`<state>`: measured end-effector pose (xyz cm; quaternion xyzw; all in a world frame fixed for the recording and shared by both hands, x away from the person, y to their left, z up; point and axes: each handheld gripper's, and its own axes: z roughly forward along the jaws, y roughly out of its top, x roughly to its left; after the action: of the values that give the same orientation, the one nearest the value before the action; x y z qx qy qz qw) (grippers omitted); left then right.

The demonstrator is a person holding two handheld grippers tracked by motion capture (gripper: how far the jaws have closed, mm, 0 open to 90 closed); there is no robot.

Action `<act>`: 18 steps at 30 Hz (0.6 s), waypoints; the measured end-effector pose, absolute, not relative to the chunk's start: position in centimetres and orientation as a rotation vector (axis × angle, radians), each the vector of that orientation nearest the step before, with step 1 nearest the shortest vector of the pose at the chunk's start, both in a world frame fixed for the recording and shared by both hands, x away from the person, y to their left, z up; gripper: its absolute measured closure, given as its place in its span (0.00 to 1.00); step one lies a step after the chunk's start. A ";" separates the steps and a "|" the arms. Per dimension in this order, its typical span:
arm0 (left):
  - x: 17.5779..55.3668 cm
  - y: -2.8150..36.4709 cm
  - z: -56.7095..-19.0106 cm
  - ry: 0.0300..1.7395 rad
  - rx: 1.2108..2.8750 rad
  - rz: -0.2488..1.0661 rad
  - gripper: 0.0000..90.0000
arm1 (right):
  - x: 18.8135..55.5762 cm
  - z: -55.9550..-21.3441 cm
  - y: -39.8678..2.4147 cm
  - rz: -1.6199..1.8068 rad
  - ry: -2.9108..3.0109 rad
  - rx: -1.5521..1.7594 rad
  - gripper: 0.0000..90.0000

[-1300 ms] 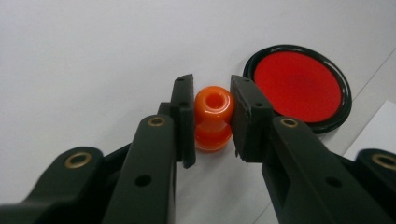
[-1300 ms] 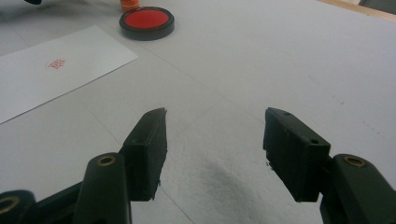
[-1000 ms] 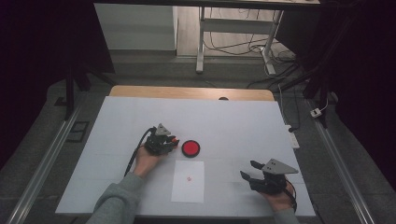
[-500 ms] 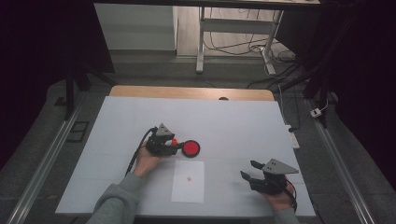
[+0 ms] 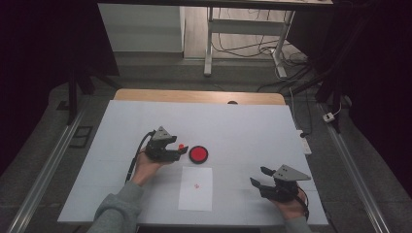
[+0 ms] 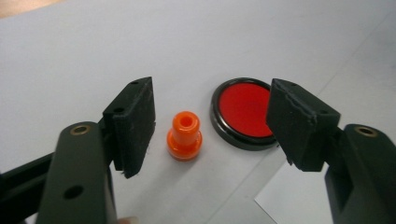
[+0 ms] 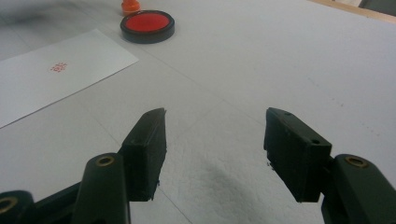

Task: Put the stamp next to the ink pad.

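A small orange stamp (image 6: pixel 184 135) stands upright on the white table, just left of a round red ink pad (image 6: pixel 243 109) in a black rim. My left gripper (image 6: pixel 217 123) is open; its jaws have just been opening, and the stamp stands between them without touching either pad. From above, the left gripper (image 5: pixel 183 151) points right at the stamp (image 5: pixel 180 146) and the ink pad (image 5: pixel 198 154). A white paper sheet (image 5: pixel 196 188) with a small red stamp mark lies in front. My right gripper (image 7: pixel 215 144) is open and holds nothing, low over the table at the front right (image 5: pixel 257 176).
The white board (image 5: pixel 243 126) lies on a wooden tabletop whose far edge (image 5: pixel 194 96) shows. A white power strip (image 5: pixel 302 141) sits off the right side. In the right gripper view the paper (image 7: pixel 56 70) and ink pad (image 7: pixel 147 22) lie far left.
The left gripper's jaws have opened and let go of the orange stamp, which now stands by the ink pad. The left hand has lifted slightly. The right gripper has not moved.
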<state>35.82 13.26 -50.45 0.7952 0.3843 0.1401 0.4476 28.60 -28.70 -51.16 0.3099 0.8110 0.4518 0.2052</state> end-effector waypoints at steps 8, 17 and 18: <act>34.2 14.1 -49.5 0.946 1.954 0.326 0.36 | 28.8 -51.1 -28.6 1.262 2.254 0.860 0.43; 31.7 14.7 -49.0 0.923 1.985 0.329 0.36 | 29.1 -51.2 -28.9 1.265 2.247 0.865 0.43; 31.4 14.9 -49.1 0.928 1.983 0.332 0.36 | 29.1 -51.2 -28.9 1.266 2.245 0.867 0.43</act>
<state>31.43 14.91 -49.06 0.8009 0.3749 0.1340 0.4472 29.13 -28.93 -51.22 0.3116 0.8074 0.4552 0.2096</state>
